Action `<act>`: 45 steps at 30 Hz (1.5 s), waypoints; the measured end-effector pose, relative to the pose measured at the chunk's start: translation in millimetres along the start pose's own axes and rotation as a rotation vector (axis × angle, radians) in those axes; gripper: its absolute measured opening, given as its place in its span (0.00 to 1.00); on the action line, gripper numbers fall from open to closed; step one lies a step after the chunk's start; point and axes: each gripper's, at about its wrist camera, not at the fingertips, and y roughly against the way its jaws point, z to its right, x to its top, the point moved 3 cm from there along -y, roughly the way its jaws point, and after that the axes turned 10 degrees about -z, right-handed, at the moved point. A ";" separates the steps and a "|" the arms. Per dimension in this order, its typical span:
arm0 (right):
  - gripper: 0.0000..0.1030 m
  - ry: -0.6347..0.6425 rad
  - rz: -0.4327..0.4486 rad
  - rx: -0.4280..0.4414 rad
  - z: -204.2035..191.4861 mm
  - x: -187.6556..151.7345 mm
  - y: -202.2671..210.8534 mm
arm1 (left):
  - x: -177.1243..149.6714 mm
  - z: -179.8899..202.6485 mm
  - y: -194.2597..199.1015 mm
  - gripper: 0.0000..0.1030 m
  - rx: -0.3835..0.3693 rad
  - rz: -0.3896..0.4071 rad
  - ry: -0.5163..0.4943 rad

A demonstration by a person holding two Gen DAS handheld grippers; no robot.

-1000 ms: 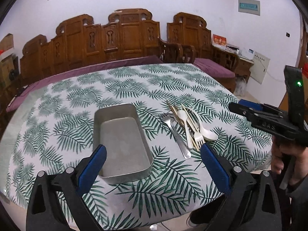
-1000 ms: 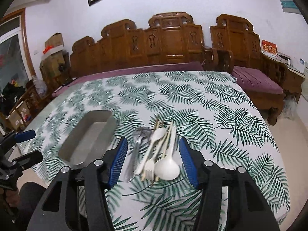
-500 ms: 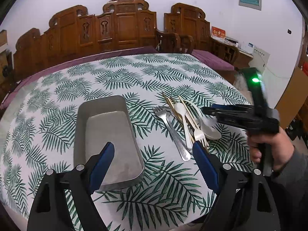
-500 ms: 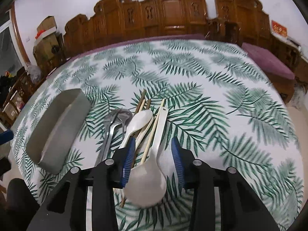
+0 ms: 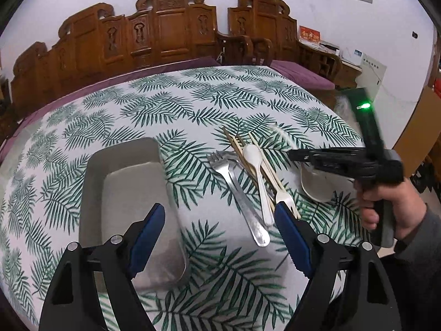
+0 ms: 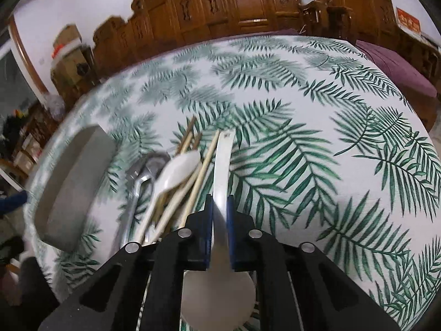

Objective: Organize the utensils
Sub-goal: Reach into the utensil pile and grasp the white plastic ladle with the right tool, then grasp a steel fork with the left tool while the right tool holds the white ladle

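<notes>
Having closed since before, right tongs (image 6: 220, 220) now clamp the white ladle (image 6: 220, 165); left tongs (image 5: 220, 237) gape.

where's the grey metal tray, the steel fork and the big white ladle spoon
grey rectangular metal tray (image 5: 132, 193), left wrist view, bare floor of the tray
silver steel fork (image 5: 237, 190), left wrist view, middle of its handle
large white ladle spoon (image 6: 222, 171), right wrist view, its handle ahead of the blue pads

The left gripper (image 5: 217, 237) hangs wide open above the table (image 5: 154, 110). The tray (image 5: 129, 204) lies under its left jaw. The steel fork (image 5: 237, 193), white spoon (image 5: 256, 173) and chopsticks (image 5: 248, 154) lie ahead of its right jaw. Further right, the right gripper (image 5: 297, 155) pinches the ladle (image 5: 317, 184).
</notes>
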 end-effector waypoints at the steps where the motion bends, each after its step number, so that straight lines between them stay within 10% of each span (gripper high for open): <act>1: 0.10 -0.008 0.011 0.013 2.9 0.5 4.2 | 3.3 1.2 -3.9 0.72 -0.004 -0.006 -0.001; 20: 0.05 -0.012 0.077 0.081 7.7 14.8 28.1 | 34.3 14.4 -97.7 0.27 0.007 -0.215 0.034; 45: 0.05 0.045 0.084 0.041 -9.4 16.8 39.4 | 37.5 8.9 -123.4 0.10 0.050 -0.300 0.057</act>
